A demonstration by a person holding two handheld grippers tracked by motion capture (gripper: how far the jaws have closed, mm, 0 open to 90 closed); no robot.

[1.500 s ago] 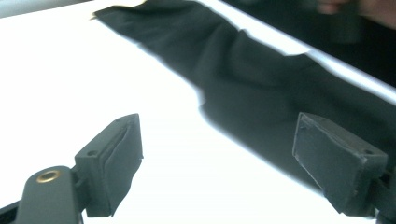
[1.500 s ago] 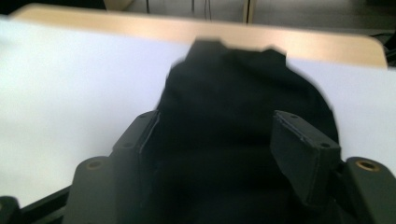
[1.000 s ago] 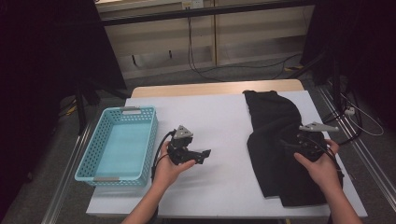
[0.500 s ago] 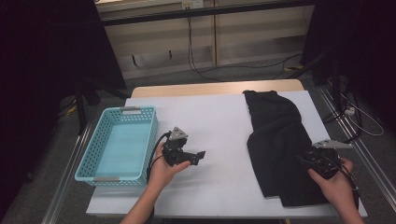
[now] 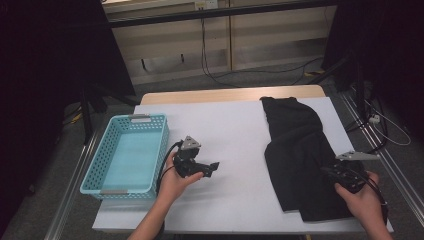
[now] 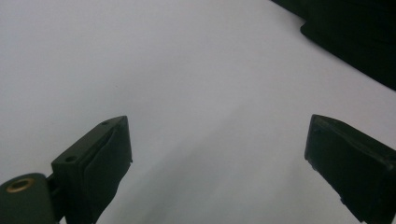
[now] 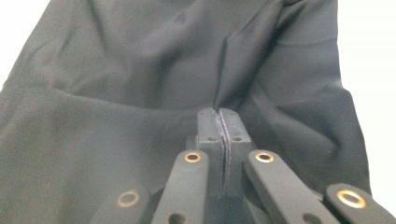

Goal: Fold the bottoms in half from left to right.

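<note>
A black cloth garment [image 5: 300, 155] lies spread flat on the white table [image 5: 235, 125], at the right of the high view. It runs from the table's far edge, right of centre, down to the lower right near the front edge. It is matte, rumpled and creased, narrower at its far end and wider toward the near end, with soft folds across it.

- A light blue perforated basket [image 5: 125, 155] sits on the left part of the counter [image 5: 235, 125], hollow side up, with a grey tab at its near and far ends.
- The counter has a white top; a strip of pale wood shows along its far edge.
- Black cables [image 5: 210, 55] run down and across the floor [image 5: 190, 85] beyond the counter.
- Pale cabinet panels [image 5: 260, 45] stand behind the cables.
- Metal rails [image 5: 75, 190] flank the counter on both sides.
</note>
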